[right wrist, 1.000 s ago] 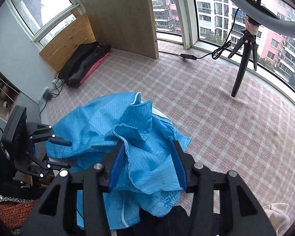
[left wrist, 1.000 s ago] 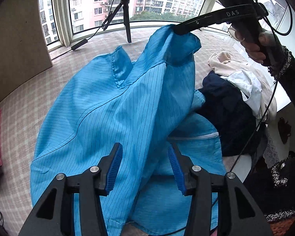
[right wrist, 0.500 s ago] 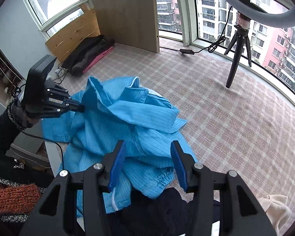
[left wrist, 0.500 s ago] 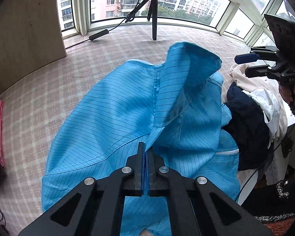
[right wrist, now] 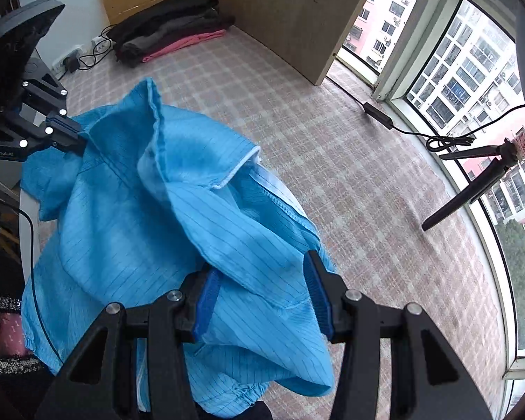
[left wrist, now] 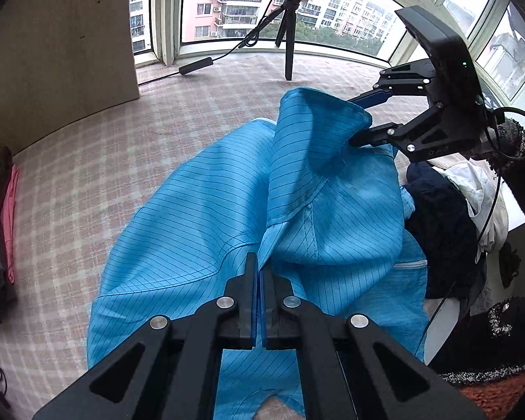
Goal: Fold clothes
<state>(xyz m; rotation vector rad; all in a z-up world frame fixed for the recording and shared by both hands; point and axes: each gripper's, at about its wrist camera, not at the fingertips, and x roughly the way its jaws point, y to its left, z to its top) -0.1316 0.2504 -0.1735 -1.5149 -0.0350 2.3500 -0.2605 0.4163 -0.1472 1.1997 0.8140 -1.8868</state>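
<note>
Two tongs on one garment now. The left tongs [left wrist: 259, 276] are pinched flat on a seam of the blue striped work jacket [left wrist: 199, 217]; a second ago they sat wide apart over the same spot, and half a second ago they had just clamped. So that grip is fresh and holding. The right tongs [right wrist: 262, 294] are the newer change: half a second back they were off to the side, clear of the cloth, and now they straddle a raised fold near the jacket's far edge with the pads spread wide, fabric draped between them but not squeezed. From the left wrist view one dark finger sits above that peak of cloth and one below it.

The jacket itself lies bunched on the checked tabletop [left wrist: 87, 161], partly lifted into a ridge between the two grips, one side hanging off the near edge. A pile of dark and white clothes [left wrist: 448, 210] sits just beside it, and a folded stack [right wrist: 171, 28] lies well apart by the wall.

My read: one corner is secured and the other is lined up for a pinch. The jacket is crumpled, not yet a tidy fold.
</note>
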